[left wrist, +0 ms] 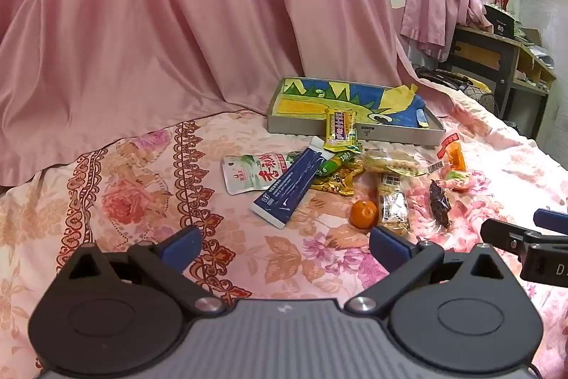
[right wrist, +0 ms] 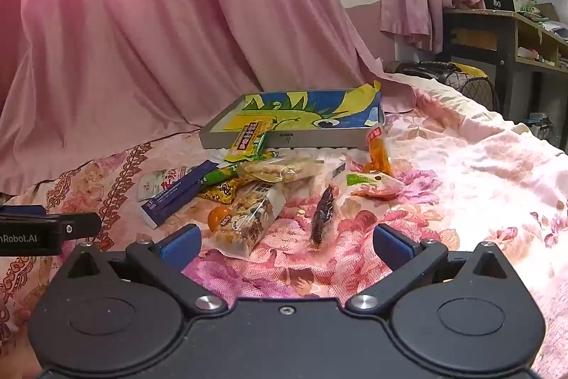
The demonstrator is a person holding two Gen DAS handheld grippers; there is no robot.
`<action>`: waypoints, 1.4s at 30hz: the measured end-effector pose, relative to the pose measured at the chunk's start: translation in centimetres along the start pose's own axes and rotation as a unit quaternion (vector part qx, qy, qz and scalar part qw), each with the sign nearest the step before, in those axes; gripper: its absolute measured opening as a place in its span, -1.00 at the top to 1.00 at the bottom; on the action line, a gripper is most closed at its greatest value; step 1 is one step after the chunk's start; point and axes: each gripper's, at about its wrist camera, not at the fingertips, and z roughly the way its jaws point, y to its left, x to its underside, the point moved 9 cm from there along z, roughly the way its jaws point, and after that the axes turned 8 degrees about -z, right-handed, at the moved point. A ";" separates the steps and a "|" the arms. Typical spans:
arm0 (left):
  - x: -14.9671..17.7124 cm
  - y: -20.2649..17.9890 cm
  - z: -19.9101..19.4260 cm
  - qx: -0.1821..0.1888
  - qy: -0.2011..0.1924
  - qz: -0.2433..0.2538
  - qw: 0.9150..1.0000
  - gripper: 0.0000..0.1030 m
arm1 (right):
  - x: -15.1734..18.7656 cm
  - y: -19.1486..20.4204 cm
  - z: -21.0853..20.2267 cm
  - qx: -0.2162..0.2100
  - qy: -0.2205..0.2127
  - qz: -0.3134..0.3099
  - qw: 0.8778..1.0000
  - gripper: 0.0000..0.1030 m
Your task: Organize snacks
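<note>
My left gripper (left wrist: 284,245) and right gripper (right wrist: 285,245) hover spread and empty over the bedspread (left wrist: 142,201), the snacks (right wrist: 248,194) heaped loose before the unfilled tray (right wrist: 284,139), sorting barely begun

The left gripper (left wrist: 285,242), black-framed with blue-padded fingers (left wrist: 181,245), points somewhat downward, spread wide with nothing between them. The right gripper (right wrist: 287,242), built alike, hangs just beside it, equally tilted, its fingers (right wrist: 392,245) parted wide and empty.
</note>
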 end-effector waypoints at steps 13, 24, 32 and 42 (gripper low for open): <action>0.0 0.0 0.0 0.000 0.000 0.000 1.000 -0.99 | -0.1 0.0 0.1 -0.001 0.002 0.001 1.000 -0.99; 0.0 0.0 0.0 0.001 0.000 -0.001 1.000 -0.99 | 0.3 0.1 0.2 -0.001 0.004 0.002 1.000 -0.99; 0.0 0.0 0.0 0.001 0.000 -0.001 1.000 -0.99 | 0.2 0.0 0.3 -0.002 0.005 0.002 1.000 -0.99; 0.0 0.0 0.0 0.001 0.001 -0.002 1.000 -0.99 | 0.3 0.0 0.3 -0.002 0.006 0.003 1.000 -0.99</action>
